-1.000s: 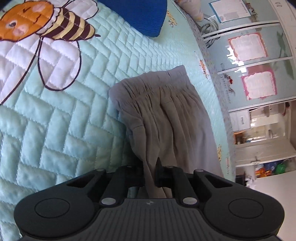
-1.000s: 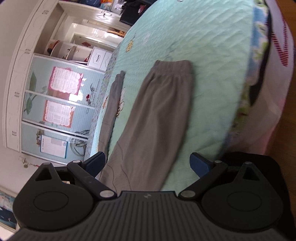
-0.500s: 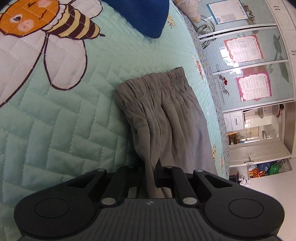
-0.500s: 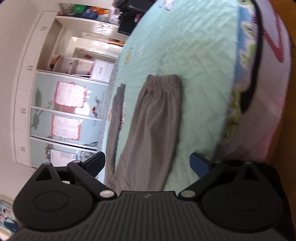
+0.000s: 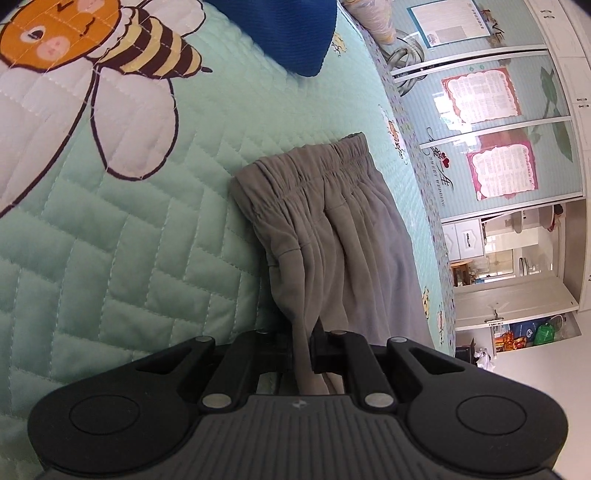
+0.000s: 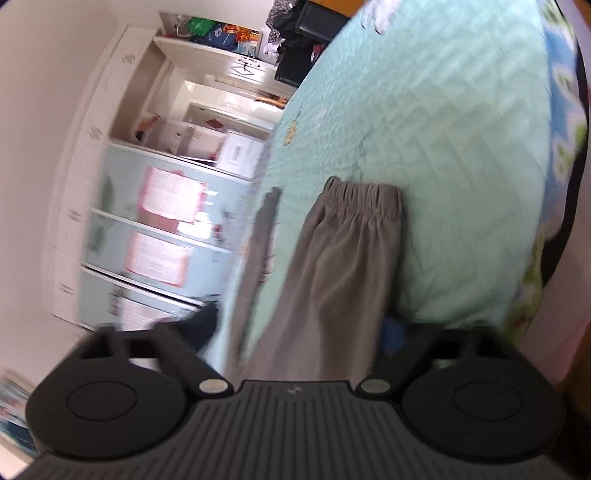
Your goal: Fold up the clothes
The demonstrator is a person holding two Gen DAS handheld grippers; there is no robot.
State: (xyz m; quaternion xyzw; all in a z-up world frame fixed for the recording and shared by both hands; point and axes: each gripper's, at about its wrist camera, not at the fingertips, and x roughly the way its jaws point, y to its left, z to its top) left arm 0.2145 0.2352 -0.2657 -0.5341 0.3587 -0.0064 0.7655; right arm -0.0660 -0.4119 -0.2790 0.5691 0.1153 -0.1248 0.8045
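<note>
Grey trousers lie on the bed, on a mint-green quilt, near its edge on the side facing the cupboards. In the left wrist view the gathered waistband is the far end; the cloth runs from there back toward the camera in long folds. One fold is bunched and lifted off the quilt.

Left tongs: closed on that bunched fold of the trousers, the cloth squeezed tight between the two fingers and hanging out behind them.

Right wrist view is motion-blurred. A trouser leg lies flat on the quilt, its gathered end farthest from the camera; a second, narrower strip of grey cloth lies just to its left, along the bed edge. Right tongs: fingers wide apart, one on either side of the trouser leg; whether they touch the cloth cannot be told through the blur.

Further out, left view: a bee picture stitched on the quilt, well apart from the trousers; a blue cushion at the top. Beyond the bed, pale blue cupboard doors with pink-framed sheets stuck on them, then white shelves.
</note>
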